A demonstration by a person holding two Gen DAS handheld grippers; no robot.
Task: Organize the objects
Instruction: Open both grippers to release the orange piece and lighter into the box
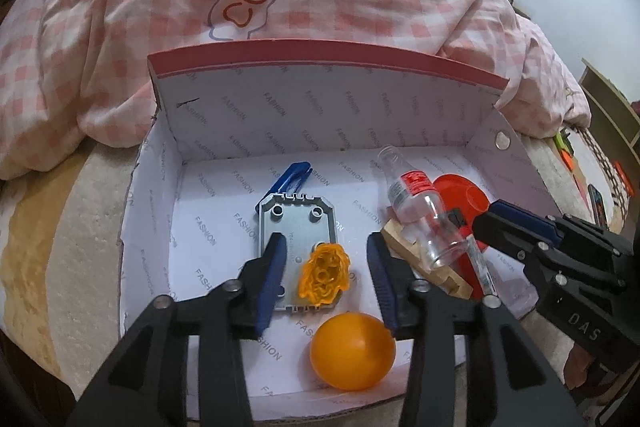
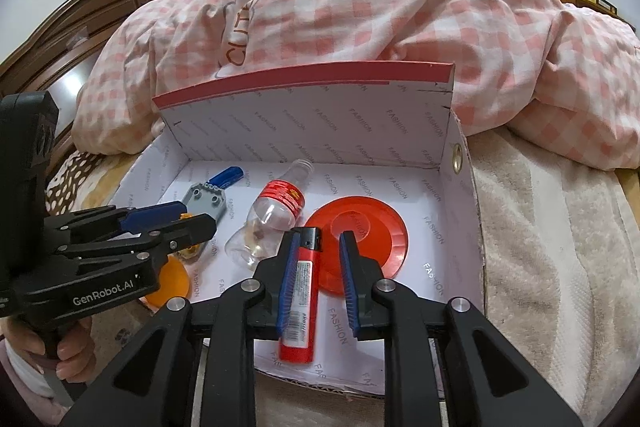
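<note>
Box point(image 1: 224, 131), white cardboard w/ red rim, sits on bed; everything below placed rel. to it. Inside, left part: grey plate point(image 1: 294, 227) flat on floor, amber translucent piece point(image 1: 324, 275) on top of it, blue clip point(image 1: 294, 177) behind plate toward back wall, orange ball point(image 1: 352, 351) at front edge. Mid: clear bottle point(image 2: 276, 211) w/ red label lying down, neck toward back wall, over a wooden block point(image 1: 420, 259). Right part: red disc point(image 2: 360, 239) flat. Red lighter point(image 2: 300, 303) at front, lying on floor.

Left gripper point(image 1: 326, 259) over the plate, jaws apart, amber piece between, pads not touching. Right gripper point(image 2: 318, 267) jaws narrow but slack, lighter against left finger only. No earlier frame.

Behind box: pink checked duvet point(image 1: 360, 7).
</note>
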